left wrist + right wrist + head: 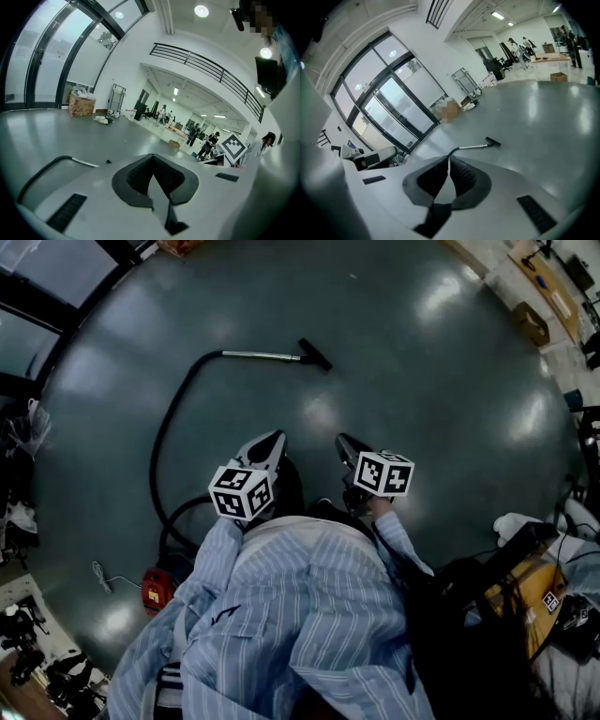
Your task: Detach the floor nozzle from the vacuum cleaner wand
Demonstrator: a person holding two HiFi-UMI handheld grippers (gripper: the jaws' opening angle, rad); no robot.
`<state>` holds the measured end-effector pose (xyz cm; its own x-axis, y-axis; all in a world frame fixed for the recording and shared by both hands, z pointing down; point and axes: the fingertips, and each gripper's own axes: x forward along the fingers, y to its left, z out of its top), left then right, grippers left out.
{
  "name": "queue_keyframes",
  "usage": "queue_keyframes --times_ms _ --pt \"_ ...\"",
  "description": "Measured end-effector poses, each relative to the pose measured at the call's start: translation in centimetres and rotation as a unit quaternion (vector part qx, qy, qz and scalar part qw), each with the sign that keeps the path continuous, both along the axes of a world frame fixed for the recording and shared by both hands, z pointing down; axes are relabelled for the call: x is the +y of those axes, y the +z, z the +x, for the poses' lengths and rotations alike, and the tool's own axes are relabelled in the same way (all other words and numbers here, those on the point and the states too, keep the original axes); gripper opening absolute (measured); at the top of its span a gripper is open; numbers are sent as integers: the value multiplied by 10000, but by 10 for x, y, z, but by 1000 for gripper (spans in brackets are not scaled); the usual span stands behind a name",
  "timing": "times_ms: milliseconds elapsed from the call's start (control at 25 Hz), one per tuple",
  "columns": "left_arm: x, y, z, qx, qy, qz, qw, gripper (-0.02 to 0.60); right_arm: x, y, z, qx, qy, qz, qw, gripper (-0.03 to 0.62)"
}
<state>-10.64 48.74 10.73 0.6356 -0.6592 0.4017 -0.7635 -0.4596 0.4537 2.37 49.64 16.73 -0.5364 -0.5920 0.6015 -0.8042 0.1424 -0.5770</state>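
Nozzle: the black nozzle (315,354) lies on the floor (422,409), joined to the end of the wand (262,355). It is well ahead of both grippers, and neither touches it.
Nozzle in the gripper views: it is small and far off in the right gripper view (492,142), above and right of the fingers. In the left gripper view it is a dark speck (108,162) at the wand's end.
Wand: a thin metal tube flat on the floor. It runs left from the nozzle in the head view and shows in both gripper views (473,146) (84,162).
Hose: the black hose (167,427) leaves the wand's other end and curves down the left of the head view towards the person.
Left gripper: the left gripper (275,437) is held in front of the person, pointing forward and somewhat down. Its dark ribbed fingers (136,176) are pressed together with nothing between them.
Right gripper: the right gripper (343,441) sits beside the left one and a little apart from it. Its fingers (461,176) meet at the tips and hold nothing.
Cubes: one marker cube sits on each gripper, left (242,491) and right (384,473).
Person: a pale striped shirt (300,615) fills the lower middle of the head view.
Nearby: a red object (157,589) with a white cable (103,577) sits at the lower left.
Box: a cardboard box (531,322) stands at the upper right edge of the floor.
Background: tall windows (389,108) line one wall, and people (206,143) stand far off in the hall.
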Motion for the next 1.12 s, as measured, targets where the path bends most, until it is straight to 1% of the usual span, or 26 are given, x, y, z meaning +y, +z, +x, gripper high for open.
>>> queue_keyframes --times_ms 240,400,600,720,880,1000,1120 --pt "-77 -7 -53 -147 310 84 9994 6 -74 -7 -60 17 91 -77 9999 18" --pt "-117 1 -72 -152 523 23 9985 6 -116 -3 -76 123 250 -140 9995 18" --pt "-152 17 -88 -128 877 -27 9961 7 -145 4 -96 208 405 -223 9987 18" --pt "-164 26 -83 -132 1017 -54 9947 6 -153 5 -92 279 503 -263 9980 18" --pt "-176 29 -70 29 1044 -228 9943 6 -165 6 -74 380 695 -417 9960 18" --pt "-190 37 -72 22 1050 -348 9939 6 -183 7 -75 437 656 -488 9957 18" --pt "-205 43 -74 -56 950 -441 9945 6 -197 18 -74 369 514 -628 9960 18"
